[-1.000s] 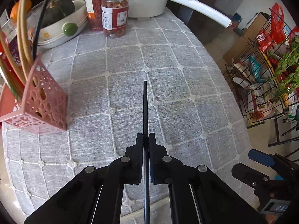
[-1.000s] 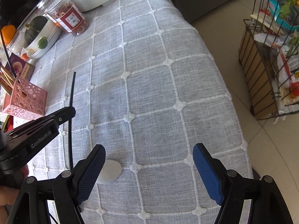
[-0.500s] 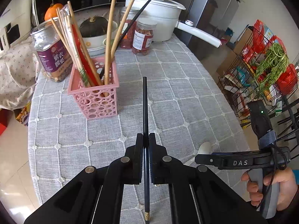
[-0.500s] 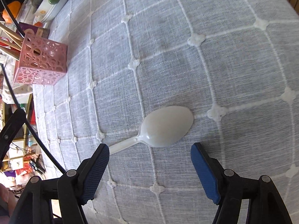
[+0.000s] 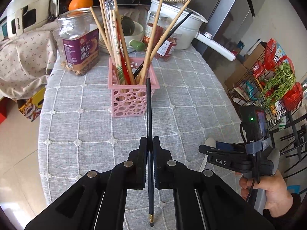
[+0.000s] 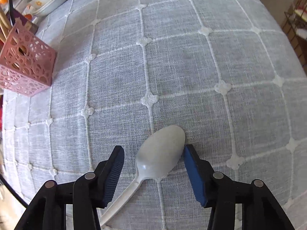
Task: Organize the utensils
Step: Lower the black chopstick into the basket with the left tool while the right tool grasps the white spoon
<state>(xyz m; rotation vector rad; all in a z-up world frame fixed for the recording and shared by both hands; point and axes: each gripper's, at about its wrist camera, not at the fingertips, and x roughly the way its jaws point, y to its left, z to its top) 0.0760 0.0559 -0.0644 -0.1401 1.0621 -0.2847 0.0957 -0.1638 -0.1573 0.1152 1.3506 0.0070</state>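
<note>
Black chopstick (image 5: pixel 149 134) clamped tight in left gripper (image 5: pixel 150 143), tip now at near rim of pink basket (image 5: pixel 132 103); a second ago well right of basket. Right gripper (image 6: pixel 153 161) lower than before, jaws just been closing, half open astride white spoon (image 6: pixel 161 153) bowl on grey tablecloth (image 6: pixel 172 67), right pad at bowl's edge. Left view alone shows basket's upright chopsticks (image 5: pixel 115 44), jars, pot; right view alone shows spoon clearly.

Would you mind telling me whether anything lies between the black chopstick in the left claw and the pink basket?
Nothing visible does: only bare tablecloth lies between the black chopstick and the pink basket, which is already crowded with wooden chopsticks.
</note>
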